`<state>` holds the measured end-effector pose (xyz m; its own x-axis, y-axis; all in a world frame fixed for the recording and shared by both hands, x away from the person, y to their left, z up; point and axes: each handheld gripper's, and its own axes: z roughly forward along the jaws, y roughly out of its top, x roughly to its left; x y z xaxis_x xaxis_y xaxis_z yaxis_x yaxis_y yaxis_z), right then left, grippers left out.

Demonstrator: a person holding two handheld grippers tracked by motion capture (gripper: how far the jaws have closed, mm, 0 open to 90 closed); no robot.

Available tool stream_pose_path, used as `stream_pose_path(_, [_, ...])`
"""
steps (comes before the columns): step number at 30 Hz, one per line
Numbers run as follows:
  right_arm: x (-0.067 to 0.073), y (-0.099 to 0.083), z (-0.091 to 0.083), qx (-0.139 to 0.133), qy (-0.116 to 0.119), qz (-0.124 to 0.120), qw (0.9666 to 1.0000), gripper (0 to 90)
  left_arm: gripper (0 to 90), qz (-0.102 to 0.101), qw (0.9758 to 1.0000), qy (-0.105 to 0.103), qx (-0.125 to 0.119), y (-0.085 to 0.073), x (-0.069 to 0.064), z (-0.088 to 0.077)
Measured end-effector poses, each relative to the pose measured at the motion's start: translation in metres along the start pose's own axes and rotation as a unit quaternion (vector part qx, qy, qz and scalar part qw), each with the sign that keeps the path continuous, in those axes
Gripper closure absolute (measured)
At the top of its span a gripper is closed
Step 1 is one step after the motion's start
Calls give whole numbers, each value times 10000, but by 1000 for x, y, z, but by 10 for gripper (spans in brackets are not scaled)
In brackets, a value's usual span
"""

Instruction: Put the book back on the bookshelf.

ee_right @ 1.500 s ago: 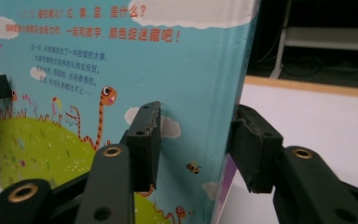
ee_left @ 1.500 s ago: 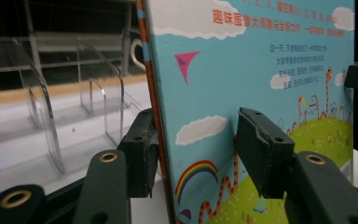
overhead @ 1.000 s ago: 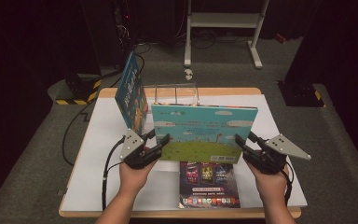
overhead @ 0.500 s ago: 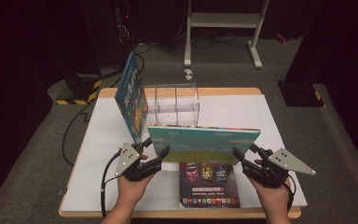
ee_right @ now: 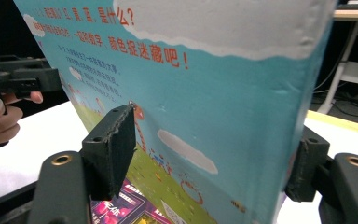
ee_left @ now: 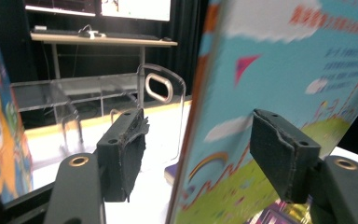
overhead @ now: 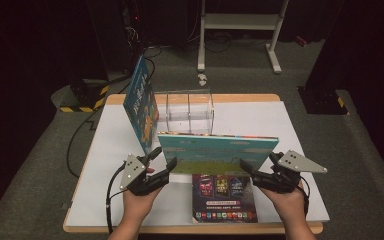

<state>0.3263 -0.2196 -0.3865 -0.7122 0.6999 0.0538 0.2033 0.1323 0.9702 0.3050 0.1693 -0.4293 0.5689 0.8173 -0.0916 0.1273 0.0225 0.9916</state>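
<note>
In the high view, the sky-blue picture book (overhead: pixel 217 152) was seen held between the left gripper (overhead: pixel 161 165) and the right gripper (overhead: pixel 254 169), its cover tilted well back from the upright stance of a second earlier and lowered toward the dark magazine (overhead: pixel 224 197) lying flat on the white table top (overhead: pixel 300 130). Both hands had been drawn back toward the near edge, so that the clear acrylic rack (overhead: pixel 185 111), half hidden before, was exposed behind the book, with a second blue book (overhead: pixel 141 107) leaning at the rack's left end. From this it was judged that the book was being laid down rather than filed in the rack, though that could not be settled. In the left gripper view, the book's edge (ee_left: pixel 279 93) was found between the jaws of the left gripper (ee_left: pixel 200 158), with a gap on the left pad's side; the jaws were spread and the hold looked loose at best. In the right gripper view, the right gripper (ee_right: pixel 209 158) straddled the other end of the book (ee_right: pixel 205 84), its jaws parted with the left pad clear of the cover, while contact on the far side could not be told. The book appeared propped more than pinched, so a slip onto the magazine was considered possible.
</note>
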Motion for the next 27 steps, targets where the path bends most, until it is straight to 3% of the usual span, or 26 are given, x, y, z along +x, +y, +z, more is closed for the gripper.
stream_pose_path(5, [1, -1, 1, 68, 361, -146, 9992, 410, 360, 25, 9999, 27, 149, -16, 6, -7])
stream_pose_path(6, [0, -1, -1, 96, 484, -172, 9986, 456, 366, 12, 9998, 53, 182, -19, 9, -8])
stream_pose_path(8, [-3, -1, -3, 166, 970, -112, 9951, 572, 366, -113, 9996, 92, 255, -25, 15, -10])
stream_pose_path(11, [6, -2, -7, 197, 1283, -430, 9906, 774, 367, -179, 9994, 110, 284, -27, 18, -12])
stream_pose_path(12, [12, -2, -8, 186, 1203, -566, 9909, 807, 369, -162, 9994, 102, 277, -27, 18, -13])
stream_pose_path(13, [18, 0, -8, 230, 890, -608, 9939, 804, 370, -157, 9995, 92, 276, -27, 17, -13])
stream_pose_path(14, [16, 0, -8, 214, 757, -376, 9962, 806, 372, -140, 9994, 87, 290, -27, 16, -13])
stream_pose_path(16, [10, -5, -10, 55, 689, -182, 9974, 806, 372, -98, 9994, 95, 332, -28, 15, -13])
stream_pose_path(18, [13, -7, -11, -20, 476, -166, 9987, 805, 372, -97, 9992, 113, 373, -28, 16, -13])
stream_pose_path(22, [19, -7, -9, -141, 22, -260, 9996, 807, 372, -163, 9990, 105, 412, -29, 17, -12])
stream_pose_path(27, [17, -8, -8, -187, -139, -61, 9997, 806, 372, -170, 9989, 104, 419, -28, 17, -12])
